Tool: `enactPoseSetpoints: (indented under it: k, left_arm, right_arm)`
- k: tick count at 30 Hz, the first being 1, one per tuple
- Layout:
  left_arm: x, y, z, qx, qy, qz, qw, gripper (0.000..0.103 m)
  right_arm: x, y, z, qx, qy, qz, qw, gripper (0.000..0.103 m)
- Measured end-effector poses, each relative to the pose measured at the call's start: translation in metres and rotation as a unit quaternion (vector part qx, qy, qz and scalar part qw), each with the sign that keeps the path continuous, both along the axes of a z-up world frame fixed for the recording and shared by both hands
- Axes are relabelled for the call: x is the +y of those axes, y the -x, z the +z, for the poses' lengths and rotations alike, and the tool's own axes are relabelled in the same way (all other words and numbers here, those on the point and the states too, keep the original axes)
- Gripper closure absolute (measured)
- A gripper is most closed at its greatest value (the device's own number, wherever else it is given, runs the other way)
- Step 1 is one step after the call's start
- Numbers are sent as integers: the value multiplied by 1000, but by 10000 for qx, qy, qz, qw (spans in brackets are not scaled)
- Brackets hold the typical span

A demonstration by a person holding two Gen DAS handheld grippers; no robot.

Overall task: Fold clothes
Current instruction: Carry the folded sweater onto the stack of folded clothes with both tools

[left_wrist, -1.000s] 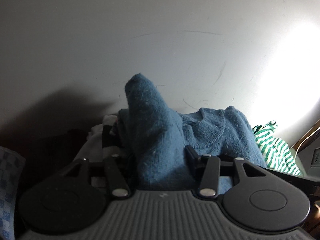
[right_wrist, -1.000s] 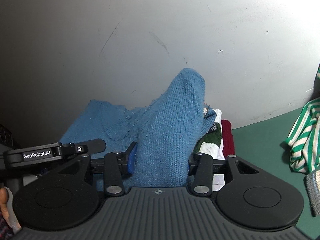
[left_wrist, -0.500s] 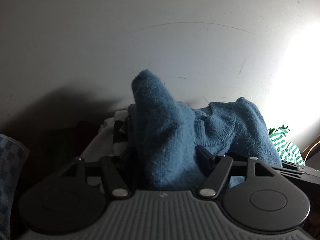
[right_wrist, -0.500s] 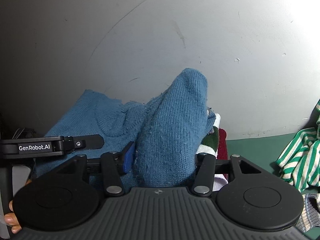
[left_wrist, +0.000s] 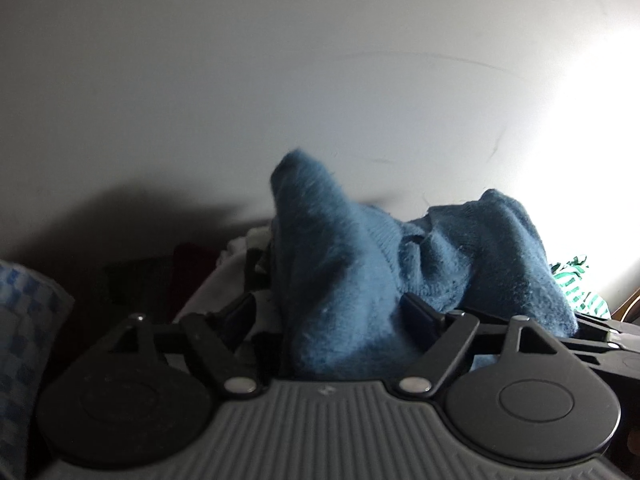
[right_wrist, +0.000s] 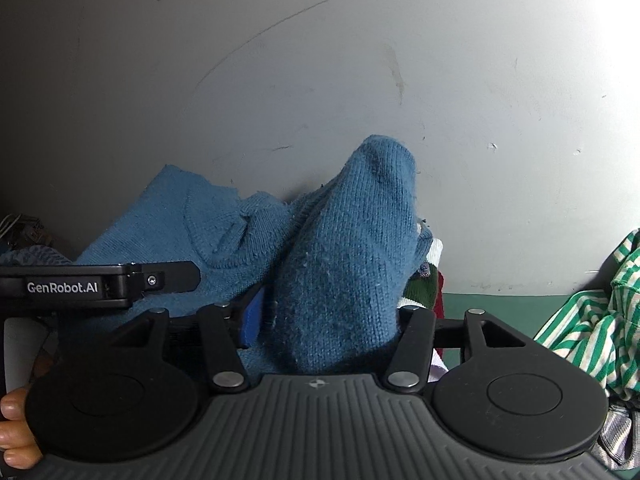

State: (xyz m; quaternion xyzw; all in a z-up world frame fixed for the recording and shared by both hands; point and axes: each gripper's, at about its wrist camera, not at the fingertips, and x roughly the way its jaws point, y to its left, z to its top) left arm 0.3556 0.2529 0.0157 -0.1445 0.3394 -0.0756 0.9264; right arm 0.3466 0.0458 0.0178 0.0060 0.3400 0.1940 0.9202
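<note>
A blue knitted sweater (left_wrist: 472, 256) is being laid down on a pile of folded clothes (right_wrist: 420, 284) against the wall (right_wrist: 320, 60), directly ahead of both grippers. A bunched fold is still standing between the jaws of the left gripper (left_wrist: 332, 312), which are being opened and seem clear of the wool. The right gripper (right_wrist: 324, 312) is also being opened around its fold, contact not clearly being kept. Judged the release step; next, both grippers need withdrawing without dragging cloth. No containers are being shown.

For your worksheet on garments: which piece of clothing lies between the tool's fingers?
The blue knitted sweater; the green-and-white striped garment lies apart, to the right.
</note>
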Motion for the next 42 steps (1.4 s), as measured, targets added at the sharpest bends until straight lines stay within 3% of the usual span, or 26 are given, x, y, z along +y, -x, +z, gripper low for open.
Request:
enactPoseSetpoints:
  k: [6, 10, 14, 17, 21, 24, 25, 30, 35, 42]
  left_arm:
    - [15, 19, 26, -317, -131, 95, 9994, 19]
    - [42, 45, 59, -741, -209, 241, 9967, 20]
    - [20, 52, 77, -890, -184, -169, 9957, 24]
    - [-4, 49, 71, -711, -243, -582, 9955, 30]
    - [-15, 39, 50, -469, -412, -607, 9962, 39]
    - [-9, 42, 44, -440, -479, -565, 9963, 41]
    - [-9, 42, 43, -448, -503, -567, 9961, 41]
    - [-13, 33, 35, -363, -811, -536, 9946, 37]
    - [-13, 31, 24, -328, -745, -524, 9953, 36]
    - [-5, 31, 12, -342, -551, -370, 9972, 35]
  right_arm:
    - [-10, -5, 15, 45, -105, -112, 9999, 43]
    - [-11, -4, 19, 30, -97, -127, 9999, 41]
    - [-16, -2, 28, 17, -129, -182, 9997, 40]
    - [-25, 2, 38, -84, -204, -270, 9994, 39]
    - [-44, 12, 59, -521, -489, -421, 9966, 34]
    - [-61, 26, 71, -711, -899, -244, 9931, 47]
    - [-63, 29, 73, -663, -993, -92, 9928, 56]
    - [-49, 32, 58, -487, -885, 84, 9948, 69]
    - [-30, 5, 37, -450, -883, -266, 9947, 68]
    - [-12, -28, 12, -308, -1134, -291, 9926, 65]
